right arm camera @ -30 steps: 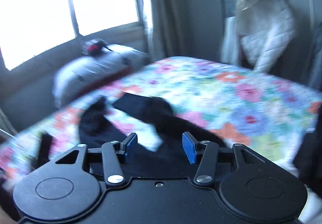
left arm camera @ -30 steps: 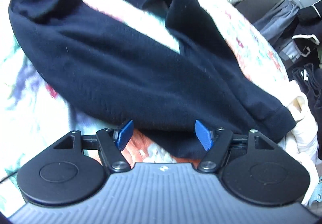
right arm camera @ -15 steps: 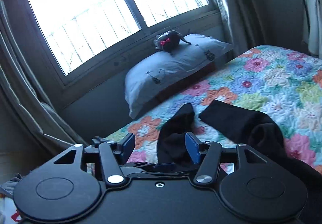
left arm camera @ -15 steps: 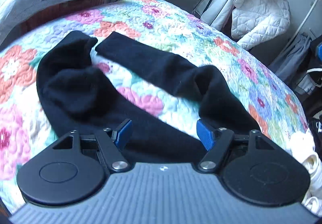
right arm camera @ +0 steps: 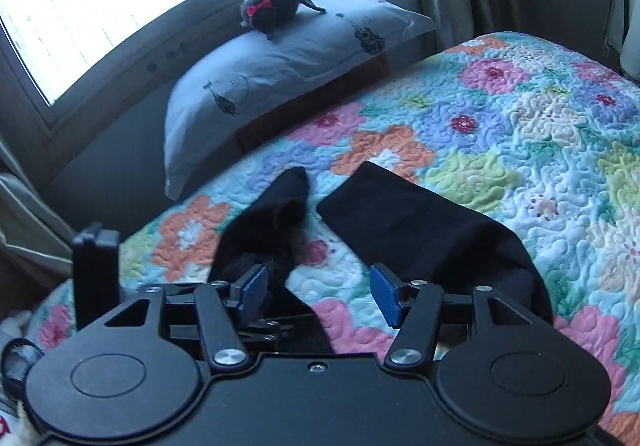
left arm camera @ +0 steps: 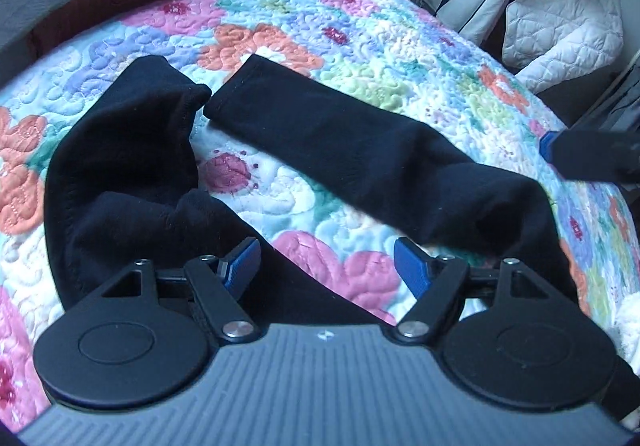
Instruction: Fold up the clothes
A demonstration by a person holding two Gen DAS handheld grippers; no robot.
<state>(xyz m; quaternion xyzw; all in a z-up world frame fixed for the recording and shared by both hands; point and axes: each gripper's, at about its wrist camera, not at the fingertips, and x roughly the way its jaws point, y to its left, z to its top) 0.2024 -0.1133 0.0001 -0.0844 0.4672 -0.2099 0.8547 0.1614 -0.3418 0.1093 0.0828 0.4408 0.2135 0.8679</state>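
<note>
A black long-sleeved garment (left arm camera: 340,149) lies unfolded on the flowered quilt (left arm camera: 400,45), its two sleeves reaching toward the pillow. It also shows in the right wrist view (right arm camera: 420,221). My left gripper (left arm camera: 326,266) is open and empty, hovering over the garment's near part. My right gripper (right arm camera: 318,290) is open and empty, above the gap between the sleeves. One finger of the right gripper (left arm camera: 592,157) shows at the right edge of the left wrist view. The left gripper's finger (right arm camera: 94,278) shows at the left in the right wrist view.
A white pillow (right arm camera: 280,65) with a grey plush toy (right arm camera: 272,7) lies under the window at the bed's head. A white quilted jacket (left arm camera: 560,5) hangs on a rack beyond the bed. Pale clothes (left arm camera: 630,322) lie at the bed's right edge.
Both grippers have pulled back and tilted up from the garment. The views now take in both sleeves and the pillow. The garment lies as it did half a second ago.
</note>
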